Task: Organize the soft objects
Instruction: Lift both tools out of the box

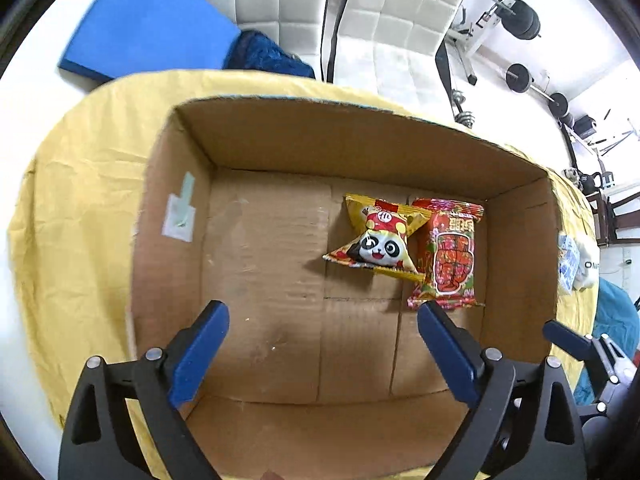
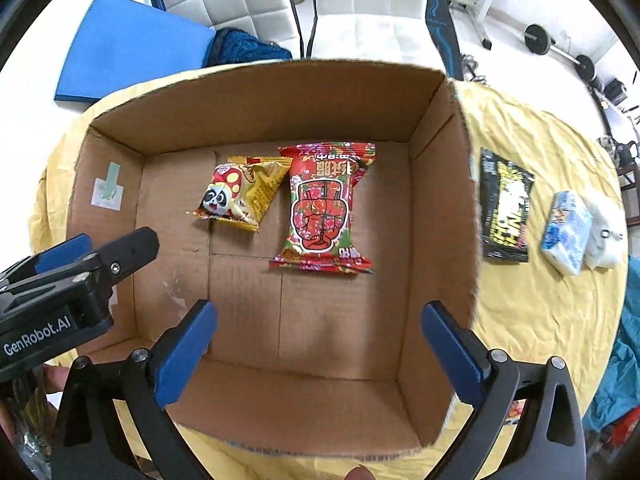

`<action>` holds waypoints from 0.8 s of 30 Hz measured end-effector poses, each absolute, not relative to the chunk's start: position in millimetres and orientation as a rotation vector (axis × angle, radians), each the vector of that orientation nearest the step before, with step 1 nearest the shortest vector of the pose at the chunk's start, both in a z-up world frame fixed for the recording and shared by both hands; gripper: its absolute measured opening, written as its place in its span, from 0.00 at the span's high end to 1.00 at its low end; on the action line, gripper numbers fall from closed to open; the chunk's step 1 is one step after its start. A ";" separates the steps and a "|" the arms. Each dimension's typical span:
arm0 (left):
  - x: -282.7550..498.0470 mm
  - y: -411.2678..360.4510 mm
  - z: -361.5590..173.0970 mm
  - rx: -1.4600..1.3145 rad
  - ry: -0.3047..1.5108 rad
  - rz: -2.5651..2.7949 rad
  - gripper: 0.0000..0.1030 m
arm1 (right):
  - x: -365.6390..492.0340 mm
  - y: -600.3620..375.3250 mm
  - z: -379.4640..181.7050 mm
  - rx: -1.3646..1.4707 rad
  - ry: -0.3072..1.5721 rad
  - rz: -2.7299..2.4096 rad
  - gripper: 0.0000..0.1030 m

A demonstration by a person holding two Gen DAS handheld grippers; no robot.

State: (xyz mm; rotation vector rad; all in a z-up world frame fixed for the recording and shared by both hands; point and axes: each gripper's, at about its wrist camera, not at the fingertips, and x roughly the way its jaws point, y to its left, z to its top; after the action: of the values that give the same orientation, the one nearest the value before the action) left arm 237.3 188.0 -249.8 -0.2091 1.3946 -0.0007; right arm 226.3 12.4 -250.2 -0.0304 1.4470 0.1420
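Both grippers, left (image 1: 323, 316) and right (image 2: 319, 316), hover with fingers spread and nothing held over an open cardboard box (image 2: 248, 100). Inside lie a yellow panda snack packet (image 2: 236, 194) and, touching it at 3 o'clock, a red snack packet (image 2: 323, 206) (both flat). A black packet (image 2: 505, 206) waits outside on the yellow cloth (image 2: 532, 312).

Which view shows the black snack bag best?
The right wrist view: the black snack bag lies in full sight on the yellow cloth, just outside the right wall of the cardboard box. The left wrist view does not show it; that wall hides the spot, and only the blue-and-white packet appears there.
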 end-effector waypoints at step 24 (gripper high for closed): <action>129.1 180.0 -120.0 -0.153 1.142 0.017 0.06 | 124.5 -7.6 -117.2 0.039 1.226 0.230 0.00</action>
State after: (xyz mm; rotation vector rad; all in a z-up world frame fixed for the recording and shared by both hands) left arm 129.1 180.0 -120.0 -0.1531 1.1424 0.0175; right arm 124.5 -7.6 -117.2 0.0392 1.2264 0.2300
